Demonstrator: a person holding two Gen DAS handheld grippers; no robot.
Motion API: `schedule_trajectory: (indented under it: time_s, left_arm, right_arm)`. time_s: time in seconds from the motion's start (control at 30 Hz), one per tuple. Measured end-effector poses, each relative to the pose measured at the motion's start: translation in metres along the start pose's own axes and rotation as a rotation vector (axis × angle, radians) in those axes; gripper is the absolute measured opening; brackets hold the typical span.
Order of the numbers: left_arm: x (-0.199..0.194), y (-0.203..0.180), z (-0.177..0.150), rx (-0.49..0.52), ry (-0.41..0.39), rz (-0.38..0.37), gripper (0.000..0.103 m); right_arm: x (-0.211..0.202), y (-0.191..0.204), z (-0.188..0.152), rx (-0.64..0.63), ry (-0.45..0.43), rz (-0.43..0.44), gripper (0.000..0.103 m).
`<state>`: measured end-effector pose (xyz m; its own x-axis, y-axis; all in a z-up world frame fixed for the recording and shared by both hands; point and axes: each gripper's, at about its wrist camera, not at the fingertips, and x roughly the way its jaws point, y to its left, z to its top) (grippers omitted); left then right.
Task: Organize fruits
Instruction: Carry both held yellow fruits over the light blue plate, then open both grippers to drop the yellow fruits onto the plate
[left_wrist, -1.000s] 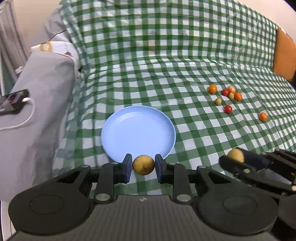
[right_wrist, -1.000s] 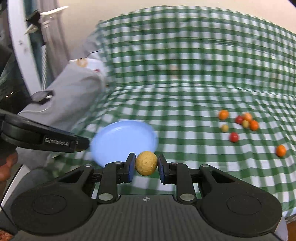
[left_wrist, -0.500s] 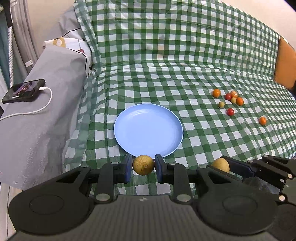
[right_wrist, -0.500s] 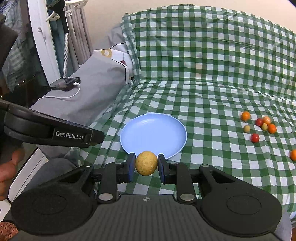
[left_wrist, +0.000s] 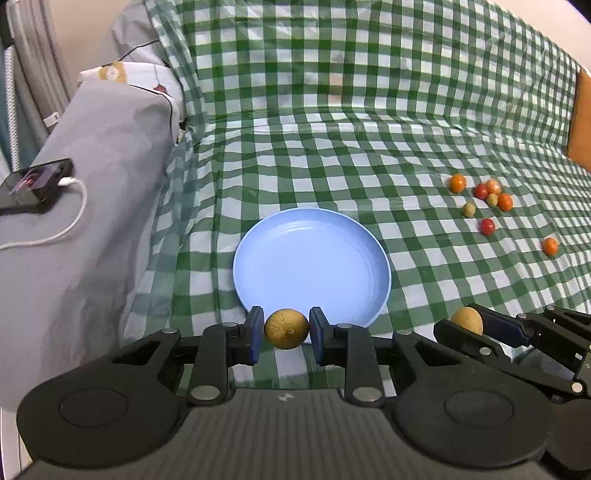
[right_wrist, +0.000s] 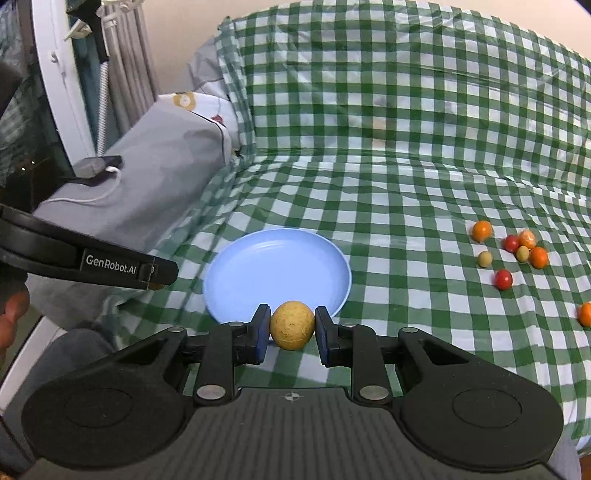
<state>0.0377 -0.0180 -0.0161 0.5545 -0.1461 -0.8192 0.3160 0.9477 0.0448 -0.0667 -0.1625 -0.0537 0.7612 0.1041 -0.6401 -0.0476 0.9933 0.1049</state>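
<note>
Left gripper (left_wrist: 287, 328) pinched brown fruit (left_wrist: 286, 329); right gripper (right_wrist: 291, 330) pinched yellow fruit (right_wrist: 292, 325). Both hung at near rim of plate (left_wrist: 258, 236), just short of it, plate bare. Loose fruits (left_wrist: 487, 201) well ahead-right of both on cloth (left_wrist: 369, 147). Step judged: carrying to plate. Next: push forward over plate, lower, spread pads gently to stop rolling.

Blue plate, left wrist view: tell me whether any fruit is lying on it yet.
No. The blue plate shows only bare surface; the tan fruit at its near rim is gripped in the left tongs.
</note>
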Motion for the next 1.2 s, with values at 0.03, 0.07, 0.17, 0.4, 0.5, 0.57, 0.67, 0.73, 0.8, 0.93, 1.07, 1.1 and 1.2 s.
schedule_trajectory:
  time_s: [0.03, 0.07, 0.17, 0.4, 0.5, 0.57, 0.67, 0.73, 0.8, 0.93, 1.07, 1.1, 1.2]
  left_arm:
    - [0.006, 0.000, 0.003, 0.000, 0.005, 0.000, 0.029]
    - [0.013, -0.001, 0.006, 0.000, 0.013, -0.001, 0.029]
    - [0.032, 0.000, 0.016, 0.000, 0.033, -0.002, 0.029]
    - [0.073, 0.002, 0.031, 0.011, 0.070, 0.006, 0.029]
    - [0.091, 0.004, 0.035, 0.006, 0.091, 0.010, 0.029]
    - [0.103, 0.005, 0.036, 0.002, 0.109, 0.014, 0.029]
    - [0.120, 0.006, 0.036, 0.006, 0.134, 0.020, 0.029]
    - [0.130, 0.006, 0.035, 0.007, 0.145, 0.015, 0.029]
    - [0.138, 0.006, 0.034, 0.006, 0.141, 0.012, 0.029]
    - [0.151, 0.005, 0.035, 0.016, 0.129, 0.018, 0.029]
    - [0.156, 0.008, 0.036, 0.016, 0.116, 0.011, 0.039]
    - [0.154, 0.009, 0.037, 0.015, 0.109, 0.006, 0.069]
    - [0.133, 0.013, 0.035, -0.001, 0.031, -0.006, 0.103]
  right_arm:
    - [0.006, -0.001, 0.001, -0.002, 0.004, -0.004, 0.027]
    - [0.012, -0.003, 0.003, -0.002, 0.010, -0.008, 0.027]
    - [0.031, -0.006, 0.008, 0.002, 0.028, -0.015, 0.027]
    - [0.070, -0.006, 0.016, -0.008, 0.064, -0.027, 0.027]
    - [0.087, -0.003, 0.018, -0.014, 0.085, -0.030, 0.027]
    - [0.099, -0.003, 0.019, -0.019, 0.098, -0.028, 0.027]
    - [0.116, -0.001, 0.018, -0.032, 0.123, -0.033, 0.027]
    - [0.127, 0.000, 0.016, -0.035, 0.141, -0.034, 0.027]
    - [0.137, 0.000, 0.015, -0.039, 0.157, -0.036, 0.027]
    - [0.152, 0.001, 0.015, -0.046, 0.177, -0.037, 0.027]
    - [0.160, -0.002, 0.016, -0.054, 0.188, -0.044, 0.027]
    - [0.159, -0.002, 0.018, -0.055, 0.187, -0.043, 0.029]
    - [0.148, -0.004, 0.023, -0.060, 0.160, -0.058, 0.061]
